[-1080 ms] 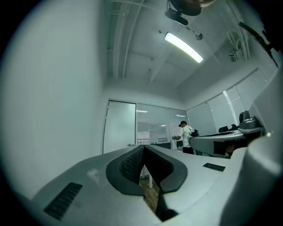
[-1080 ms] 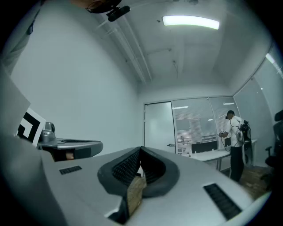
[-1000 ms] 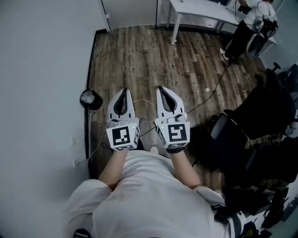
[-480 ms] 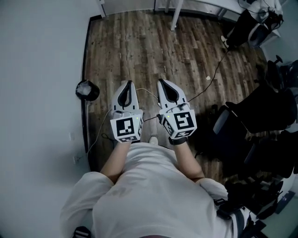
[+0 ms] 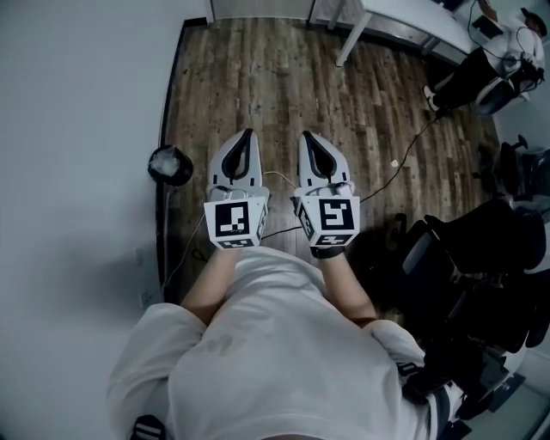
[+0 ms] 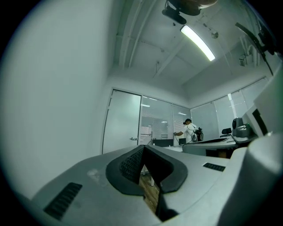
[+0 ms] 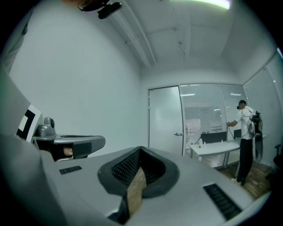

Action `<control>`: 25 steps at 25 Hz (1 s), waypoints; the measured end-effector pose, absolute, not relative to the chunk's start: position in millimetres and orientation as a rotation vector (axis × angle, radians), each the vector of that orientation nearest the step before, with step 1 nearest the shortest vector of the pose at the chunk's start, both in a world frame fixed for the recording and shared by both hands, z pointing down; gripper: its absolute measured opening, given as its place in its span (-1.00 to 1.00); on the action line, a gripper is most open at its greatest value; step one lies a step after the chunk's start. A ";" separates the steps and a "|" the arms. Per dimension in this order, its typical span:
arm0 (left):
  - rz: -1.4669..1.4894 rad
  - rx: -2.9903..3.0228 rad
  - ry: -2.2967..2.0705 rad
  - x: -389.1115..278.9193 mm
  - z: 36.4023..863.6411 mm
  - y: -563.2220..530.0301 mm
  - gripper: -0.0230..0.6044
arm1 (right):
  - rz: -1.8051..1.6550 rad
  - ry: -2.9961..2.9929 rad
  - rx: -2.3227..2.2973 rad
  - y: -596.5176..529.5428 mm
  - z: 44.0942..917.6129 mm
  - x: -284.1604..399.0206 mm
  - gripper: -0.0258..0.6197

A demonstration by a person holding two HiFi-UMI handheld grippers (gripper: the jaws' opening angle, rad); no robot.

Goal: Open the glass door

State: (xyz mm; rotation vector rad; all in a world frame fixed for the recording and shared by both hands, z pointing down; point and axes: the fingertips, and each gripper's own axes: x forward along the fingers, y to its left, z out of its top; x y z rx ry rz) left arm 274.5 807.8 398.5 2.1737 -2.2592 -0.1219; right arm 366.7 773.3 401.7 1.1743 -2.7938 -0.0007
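The frosted glass door (image 6: 121,122) stands closed at the far end of the room, beside a run of glass panels. Its small handle (image 6: 133,139) sits on the door's right side. The right gripper view shows the same door (image 7: 166,115) and handle (image 7: 178,134). Both are far ahead of the jaws. My left gripper (image 5: 249,132) and right gripper (image 5: 304,136) are held level and side by side over the wood floor. The jaws of each meet at the tip, left (image 6: 142,147) and right (image 7: 140,149), with nothing between them.
A white wall (image 5: 77,129) runs along the left, with a black round bin (image 5: 169,165) at its foot. A white desk (image 5: 404,21) and a person (image 5: 507,43) are at the far right. Black office chairs (image 5: 481,245) crowd the right side. A cable (image 5: 391,176) trails across the floor.
Both grippers have travelled forward together along the wall, staying shut and side by side. The head view has swung a little, so the desk and the person sit further right.
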 end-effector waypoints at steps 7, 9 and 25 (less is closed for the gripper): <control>-0.145 2.190 -2.232 211.1 393.3 778.4 -0.93 | -0.058 -2.782 1.226 750.3 394.3 295.8 -0.91; -0.159 2.178 -2.218 198.2 399.1 765.9 -0.93 | -0.047 -2.785 1.198 743.4 400.3 280.7 -0.91; -0.099 2.244 -2.230 173.3 412.6 570.2 -0.93 | -0.056 -2.903 1.106 548.5 408.0 240.0 -0.92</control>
